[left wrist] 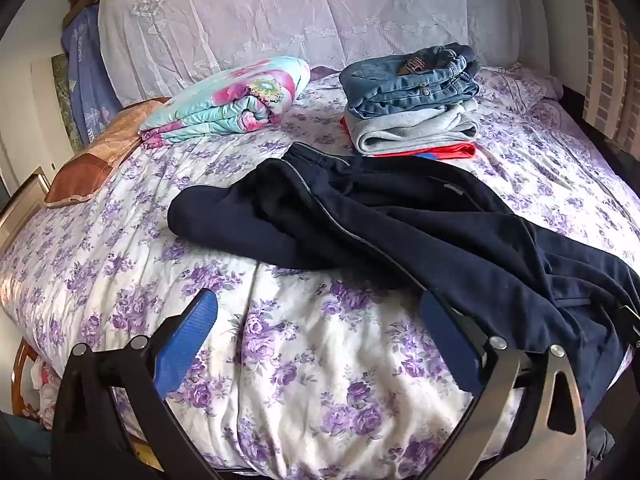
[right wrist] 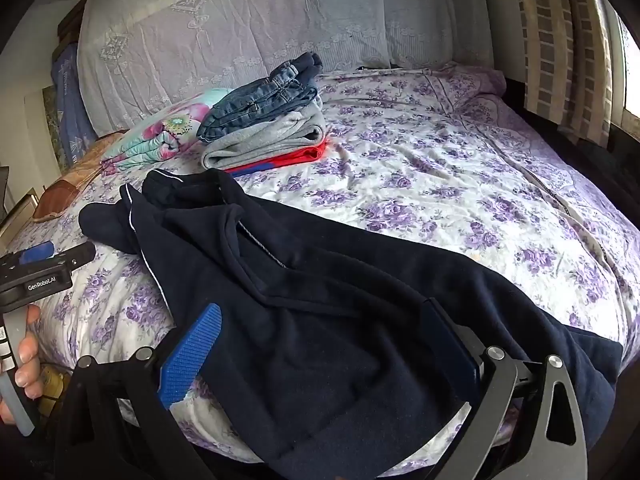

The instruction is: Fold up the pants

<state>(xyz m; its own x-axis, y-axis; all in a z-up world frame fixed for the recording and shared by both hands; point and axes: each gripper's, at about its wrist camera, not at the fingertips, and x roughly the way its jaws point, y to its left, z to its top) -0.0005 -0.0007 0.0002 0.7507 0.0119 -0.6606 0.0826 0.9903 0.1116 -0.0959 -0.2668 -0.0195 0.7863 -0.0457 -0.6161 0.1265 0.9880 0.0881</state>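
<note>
On the bed point(left wrist: 120, 248) with the purple-flowered cover, dark navy pants point(left wrist: 400, 220) are lying crumpled and unfolded, waistband toward the stack of folded clothes point(left wrist: 416, 100) (jeans on top, grey and red beneath). The left gripper point(left wrist: 320, 340) is hovering with its blue pads spread wide over bare cover, just beside the pants. The right gripper point(right wrist: 320, 344) is hanging equally wide above the pants' near end, pinching nothing.
</note>
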